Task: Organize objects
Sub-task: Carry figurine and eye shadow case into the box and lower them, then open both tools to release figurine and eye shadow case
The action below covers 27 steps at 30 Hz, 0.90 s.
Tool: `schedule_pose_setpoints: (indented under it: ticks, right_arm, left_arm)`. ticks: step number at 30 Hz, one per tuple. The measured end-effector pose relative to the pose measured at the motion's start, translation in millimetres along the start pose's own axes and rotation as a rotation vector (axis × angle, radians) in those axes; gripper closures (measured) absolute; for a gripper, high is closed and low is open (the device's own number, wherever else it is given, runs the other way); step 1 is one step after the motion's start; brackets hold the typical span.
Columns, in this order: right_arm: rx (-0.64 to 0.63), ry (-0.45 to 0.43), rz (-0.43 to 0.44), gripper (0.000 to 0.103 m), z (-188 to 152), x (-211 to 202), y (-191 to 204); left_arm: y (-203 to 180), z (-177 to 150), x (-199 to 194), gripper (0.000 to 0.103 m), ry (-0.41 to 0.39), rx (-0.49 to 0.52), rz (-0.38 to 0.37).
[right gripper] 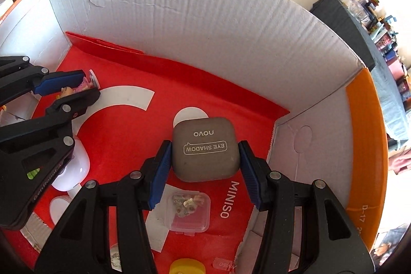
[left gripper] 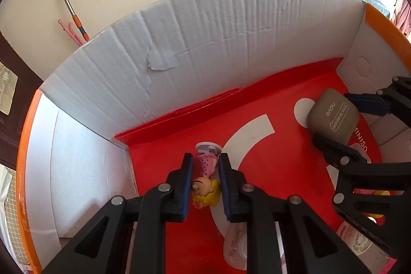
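Cardboard box, red liner: both your grippers are inside. Right gripper clamps the grey eye shadow case, near the right wall. Left gripper is pinched shut on the small doll figurine, left end.

Both my grippers point steeply downward. My left gripper has its jaws drawn close, the blue pads pressing from either side on what sits between them. My right gripper stands with its jaws moderately apart, clamped on an object between the pads, both of which meet its sides. In the left wrist view, the right gripper sits well off to the side, angled in the same downward manner.
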State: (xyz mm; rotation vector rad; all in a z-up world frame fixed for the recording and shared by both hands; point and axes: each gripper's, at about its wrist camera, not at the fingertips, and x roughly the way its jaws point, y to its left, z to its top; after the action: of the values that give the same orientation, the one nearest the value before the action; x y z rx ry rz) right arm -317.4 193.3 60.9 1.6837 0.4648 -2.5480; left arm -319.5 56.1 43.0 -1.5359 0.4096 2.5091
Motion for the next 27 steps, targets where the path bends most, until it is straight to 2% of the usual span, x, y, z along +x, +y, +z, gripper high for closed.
schedule_pose_setpoints:
  ticks: [19,27]
  right_arm:
    - [0.005,0.015,0.011,0.053,-7.5,0.4,-1.0]
    - [0.007,0.018,0.014,0.053,1.8,-0.1,-3.1]
  left_arm:
    - [4.6,0.8,-3.1,0.082,0.005,-0.021,-0.022]
    - [-3.1,-1.8,-9.4,0.082,0.005,-0.023,-0.023]
